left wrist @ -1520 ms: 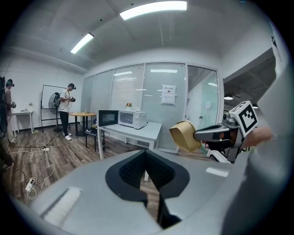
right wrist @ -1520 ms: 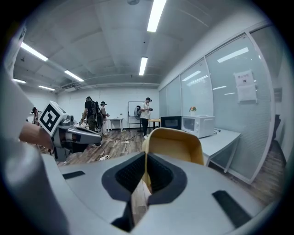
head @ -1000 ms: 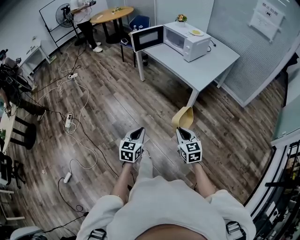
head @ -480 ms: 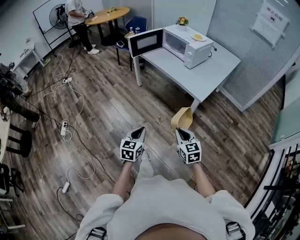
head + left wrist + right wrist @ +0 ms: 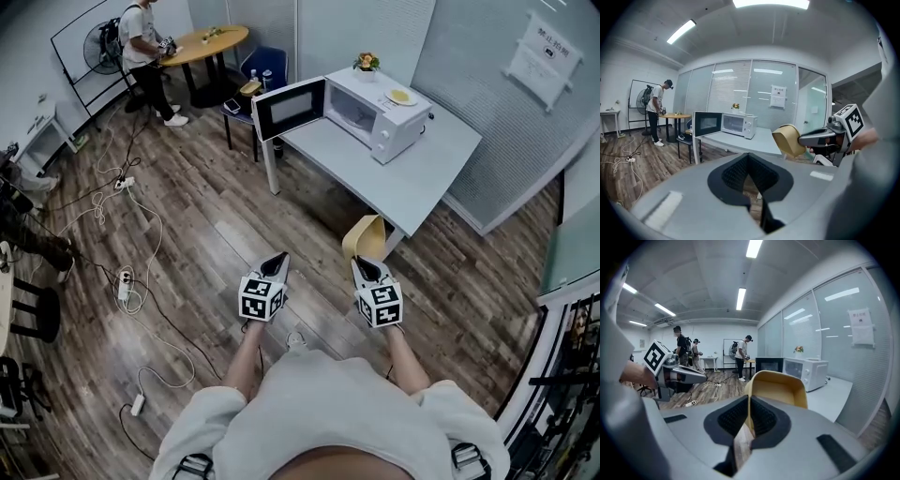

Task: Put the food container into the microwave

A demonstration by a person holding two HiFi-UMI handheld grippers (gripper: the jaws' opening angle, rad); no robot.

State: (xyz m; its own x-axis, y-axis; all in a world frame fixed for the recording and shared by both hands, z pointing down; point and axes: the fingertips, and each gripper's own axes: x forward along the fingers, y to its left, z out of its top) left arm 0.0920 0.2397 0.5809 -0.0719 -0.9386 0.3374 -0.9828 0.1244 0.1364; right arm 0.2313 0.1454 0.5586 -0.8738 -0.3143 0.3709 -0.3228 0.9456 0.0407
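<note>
Food container [image 5: 366,237], a tan paper tub, was pinched by one wall in the right gripper [image 5: 364,265]; the left gripper [image 5: 275,265] had jaws together, empty. That thin hold might slip before the white microwave [image 5: 375,100].

Left tongs [image 5: 277,259] and right tongs [image 5: 365,262] are side by side over the floor [image 5: 216,216], apart. Food container [image 5: 366,236] is at the right tongs' tip: one wall between the jaws, the rest ahead of them. Table [image 5: 441,141] is ahead and slightly right of both tongs, its near corner just beyond the container. Microwave [image 5: 375,108] is on the table's far end, its door [image 5: 292,108] swung out left past the table edge. Plate [image 5: 400,96] and flower pot [image 5: 366,64] are on the microwave's top. Round table [image 5: 211,37], chair [image 5: 261,67] and person [image 5: 141,42] are far ahead-left. Cables [image 5: 131,272] lie on the floor left of the left tongs.
</note>
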